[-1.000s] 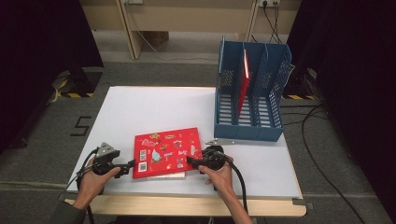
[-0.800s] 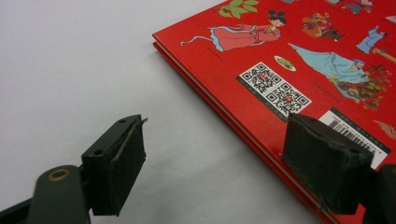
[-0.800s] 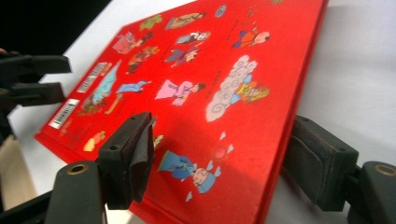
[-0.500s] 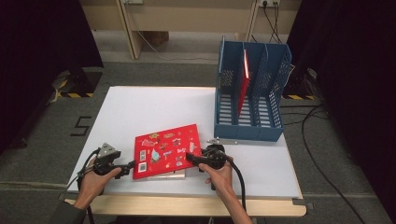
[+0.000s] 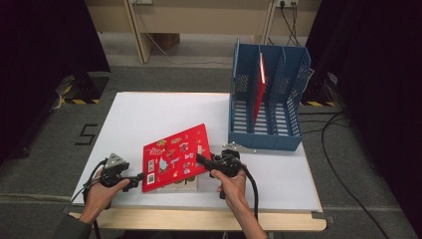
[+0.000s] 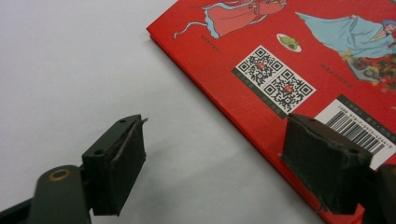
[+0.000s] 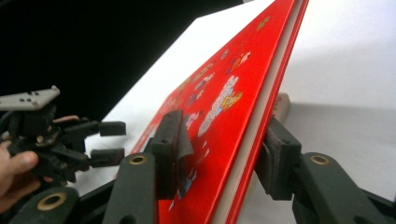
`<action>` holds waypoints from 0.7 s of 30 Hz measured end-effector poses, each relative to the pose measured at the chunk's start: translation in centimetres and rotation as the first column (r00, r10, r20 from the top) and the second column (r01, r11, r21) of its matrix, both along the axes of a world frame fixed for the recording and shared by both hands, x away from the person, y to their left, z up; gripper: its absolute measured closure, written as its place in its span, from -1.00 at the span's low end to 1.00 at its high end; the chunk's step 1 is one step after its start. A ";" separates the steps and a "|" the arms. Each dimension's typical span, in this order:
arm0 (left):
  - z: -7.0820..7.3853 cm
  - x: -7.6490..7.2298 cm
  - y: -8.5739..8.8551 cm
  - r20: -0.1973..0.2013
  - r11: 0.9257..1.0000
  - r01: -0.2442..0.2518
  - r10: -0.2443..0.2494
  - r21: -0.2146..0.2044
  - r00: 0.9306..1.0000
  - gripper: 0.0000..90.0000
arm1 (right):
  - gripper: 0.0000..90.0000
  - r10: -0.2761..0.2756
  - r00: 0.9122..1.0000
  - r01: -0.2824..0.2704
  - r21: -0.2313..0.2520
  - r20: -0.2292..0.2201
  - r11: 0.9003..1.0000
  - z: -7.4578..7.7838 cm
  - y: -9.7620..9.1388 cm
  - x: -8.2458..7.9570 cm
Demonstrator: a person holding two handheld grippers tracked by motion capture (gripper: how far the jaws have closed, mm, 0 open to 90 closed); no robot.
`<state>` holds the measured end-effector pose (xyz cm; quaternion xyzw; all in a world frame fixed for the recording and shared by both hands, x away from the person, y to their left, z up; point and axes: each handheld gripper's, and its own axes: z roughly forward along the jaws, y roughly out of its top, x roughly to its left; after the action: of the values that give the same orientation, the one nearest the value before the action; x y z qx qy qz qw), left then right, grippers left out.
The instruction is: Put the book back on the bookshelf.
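Lifting the book (image 5: 175, 158) off the tabletop (image 5: 149, 112)
Right claw (image 5: 201, 160), jaws just closing, pinches its edge; left claw (image 5: 140, 178) spread beside it. Grip firmly, raise slowly toward the rack (image 5: 266, 134).

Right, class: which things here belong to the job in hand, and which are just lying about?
In the job:
- red book, one edge lifted
- right gripper, jaws just closing, clamped on it
- left gripper, open beside its corner
- blue rack, holding another red book

Lying about:
- pale book underneath
- floor cables
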<state>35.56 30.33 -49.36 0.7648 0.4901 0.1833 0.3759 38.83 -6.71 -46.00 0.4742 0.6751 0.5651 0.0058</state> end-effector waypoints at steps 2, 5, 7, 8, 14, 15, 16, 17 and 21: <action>0.0 0.0 0.0 0.001 1.000 -0.001 0.001 0.005 1.000 -0.55 | 0.30 0.009 1.000 -0.009 0.010 0.002 1.000 0.1 0.5 -0.1; 0.0 -0.1 0.0 0.002 1.000 -0.002 0.002 0.001 1.000 -0.55 | 0.30 0.015 1.000 -0.015 0.002 0.012 1.000 0.3 1.4 -0.3; 0.0 -0.1 0.0 0.003 1.000 -0.003 0.003 0.006 1.000 -0.55 | 0.33 0.003 1.000 -0.003 -0.010 0.031 1.000 0.6 1.8 -0.3; 0.0 -0.1 -0.1 0.006 1.000 -0.003 0.003 0.006 1.000 -0.54 | 0.34 -0.002 0.999 0.003 -0.007 0.037 1.000 0.7 1.9 -0.3; 0.2 -0.1 -0.3 0.020 1.000 0.012 -0.013 0.028 1.000 -0.58 | 0.40 -0.013 0.997 0.012 0.013 0.077 1.000 1.9 2.8 -0.1; 0.2 -0.1 -0.2 0.018 1.000 0.011 -0.011 0.024 1.000 -0.59 | 0.42 -0.011 0.997 0.010 0.015 0.081 1.000 2.2 2.9 0.1; 0.1 -0.1 -0.2 0.015 1.000 0.008 -0.008 0.016 1.000 -0.59 | 0.44 -0.016 0.997 0.014 0.030 0.079 0.999 2.5 3.0 0.2; 0.1 0.0 -0.1 0.015 1.000 0.012 -0.012 0.012 1.000 -0.58 | 0.45 -0.013 0.997 0.010 0.041 0.079 0.999 2.9 3.2 0.3; 0.1 -0.1 0.0 0.012 1.000 0.014 -0.014 0.005 1.000 -0.58 | 0.56 -0.004 0.992 -0.002 0.051 0.130 0.999 4.4 4.0 0.6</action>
<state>35.51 30.31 -49.24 0.7679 0.4819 0.1866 0.3785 39.42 -2.67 -41.61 0.4367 0.6583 0.6120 0.0378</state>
